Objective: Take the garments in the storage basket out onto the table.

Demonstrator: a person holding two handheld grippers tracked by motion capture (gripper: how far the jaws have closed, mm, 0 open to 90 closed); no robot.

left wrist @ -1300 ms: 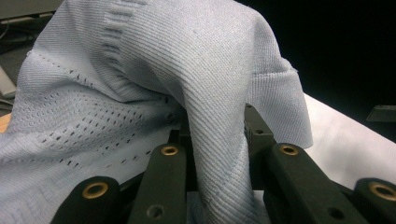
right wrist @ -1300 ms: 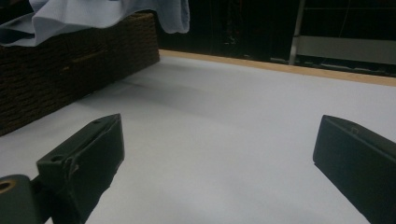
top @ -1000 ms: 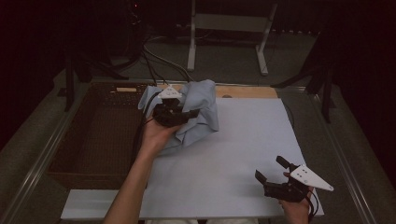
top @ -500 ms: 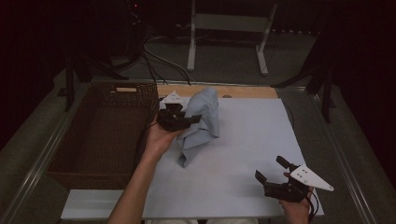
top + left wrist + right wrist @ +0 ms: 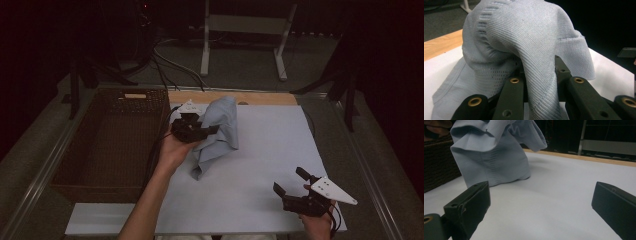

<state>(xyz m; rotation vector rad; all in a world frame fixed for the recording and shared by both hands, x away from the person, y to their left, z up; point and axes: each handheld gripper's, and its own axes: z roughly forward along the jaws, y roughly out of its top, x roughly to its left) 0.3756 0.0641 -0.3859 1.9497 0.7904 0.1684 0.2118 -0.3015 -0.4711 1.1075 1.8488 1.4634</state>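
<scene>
The left tongs [image 5: 202, 131] are clamped on a pale blue garment [image 5: 220, 131], lifting it above the white table [image 5: 270, 150]. The right tongs [image 5: 291, 184] rest apart, empty, near the table's front edge.

**Black hand-held grippers, bare forearms**

The left hand-held gripper [image 5: 192, 129] is black with brass-ringed screw holes along its arms. At five o'clock, the right hand-held gripper [image 5: 292, 186] carries a grey three-cornered plate dotted with small holes. Both forearms are unsleeved.

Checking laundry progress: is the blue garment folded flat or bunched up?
Bunched. The garment hangs crumpled from the left gripper, shut on it, lower end touching the white table.
</scene>
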